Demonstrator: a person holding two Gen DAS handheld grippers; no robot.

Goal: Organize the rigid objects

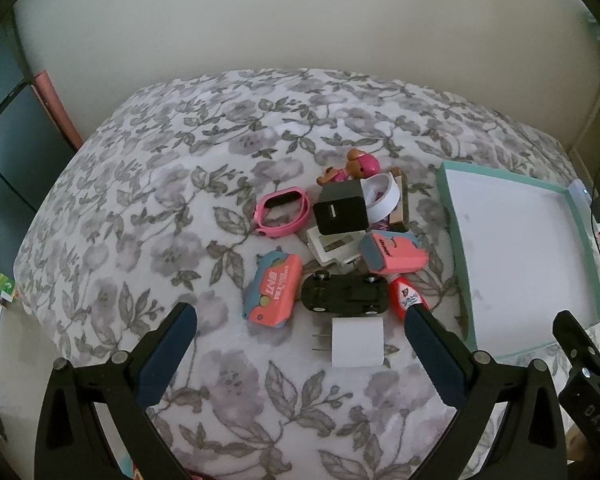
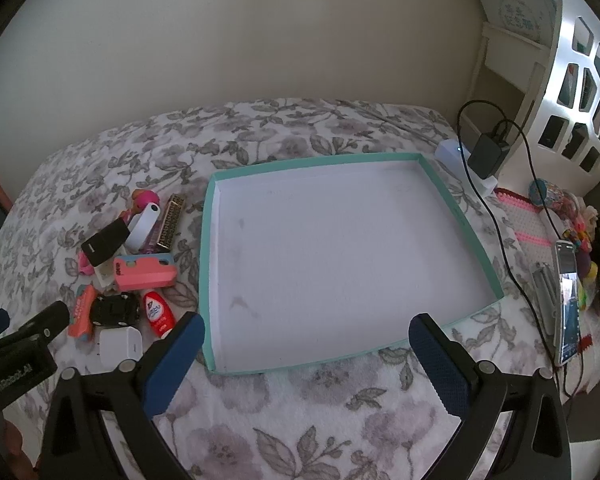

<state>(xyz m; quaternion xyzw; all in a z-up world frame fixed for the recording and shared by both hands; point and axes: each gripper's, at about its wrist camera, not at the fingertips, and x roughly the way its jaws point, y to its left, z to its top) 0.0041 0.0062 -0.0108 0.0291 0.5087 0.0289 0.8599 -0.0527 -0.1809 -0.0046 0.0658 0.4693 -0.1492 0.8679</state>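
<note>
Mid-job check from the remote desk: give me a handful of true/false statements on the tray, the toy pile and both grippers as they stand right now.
1. The teal tray already holds toys. False: only its white floor shows.
2. The left gripper is open and holds nothing. True.
3. The white charger lies nearest the left gripper, its prongs pointing left. True.
4. The black toy car stands on its wheels. False: its underside faces up.
5. The right gripper is shut on the red bottle. False: it is open over the tray's near edge, the bottle lying apart on the bedspread.
</note>
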